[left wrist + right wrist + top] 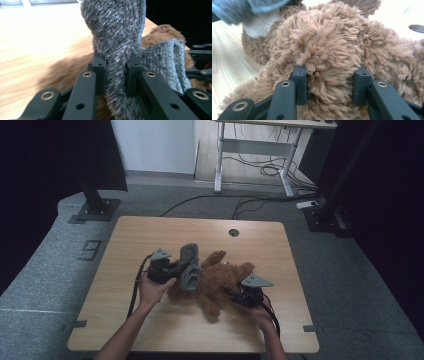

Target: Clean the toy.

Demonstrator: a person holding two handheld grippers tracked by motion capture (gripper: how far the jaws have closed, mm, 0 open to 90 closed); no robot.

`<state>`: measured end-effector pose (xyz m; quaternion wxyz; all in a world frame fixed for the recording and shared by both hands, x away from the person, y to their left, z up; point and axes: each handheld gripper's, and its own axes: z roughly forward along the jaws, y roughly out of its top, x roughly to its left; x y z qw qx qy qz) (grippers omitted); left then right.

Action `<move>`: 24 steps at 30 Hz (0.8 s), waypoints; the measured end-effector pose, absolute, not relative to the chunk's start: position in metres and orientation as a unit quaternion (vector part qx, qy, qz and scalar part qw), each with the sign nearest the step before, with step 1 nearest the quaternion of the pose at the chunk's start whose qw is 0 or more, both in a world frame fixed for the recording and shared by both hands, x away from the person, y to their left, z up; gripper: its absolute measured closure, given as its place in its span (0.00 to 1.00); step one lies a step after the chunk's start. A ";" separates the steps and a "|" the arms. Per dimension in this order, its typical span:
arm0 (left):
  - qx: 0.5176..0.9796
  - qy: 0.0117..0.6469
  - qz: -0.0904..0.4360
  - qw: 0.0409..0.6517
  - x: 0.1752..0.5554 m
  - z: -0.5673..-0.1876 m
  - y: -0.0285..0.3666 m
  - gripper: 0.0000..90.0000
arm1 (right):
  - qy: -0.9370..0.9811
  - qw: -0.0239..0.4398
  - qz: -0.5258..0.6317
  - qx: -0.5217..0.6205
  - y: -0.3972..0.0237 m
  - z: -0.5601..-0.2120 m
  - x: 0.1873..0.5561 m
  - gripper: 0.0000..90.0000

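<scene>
A brown teddy bear (220,280) lies on the wooden table (150,235). A grey fuzzy knitted garment (190,267) is draped over the bear's left side. My left gripper (176,270) is shut on a fold of that grey garment (117,50), which rises between the jaws in the left gripper view. My right gripper (231,292) grips the bear from the right, and in the right gripper view the jaws press into a thick lobe of the brown teddy bear (329,62). A blurred piece of the grey garment (249,10) hangs at the top left there.
A round cable hole (233,232) sits near the table's far edge. Beyond the table stand a black post on a base plate (95,205) and a white desk frame (250,150) with cables on the floor. Bare tabletop lies to the left and front.
</scene>
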<state>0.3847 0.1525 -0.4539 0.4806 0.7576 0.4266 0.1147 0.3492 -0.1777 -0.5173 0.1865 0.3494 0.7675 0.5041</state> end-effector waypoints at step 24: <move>0.793 0.376 0.085 0.471 0.404 -0.423 0.076 0.83 | 0.768 0.188 0.509 0.340 -0.180 -0.519 0.349 0.64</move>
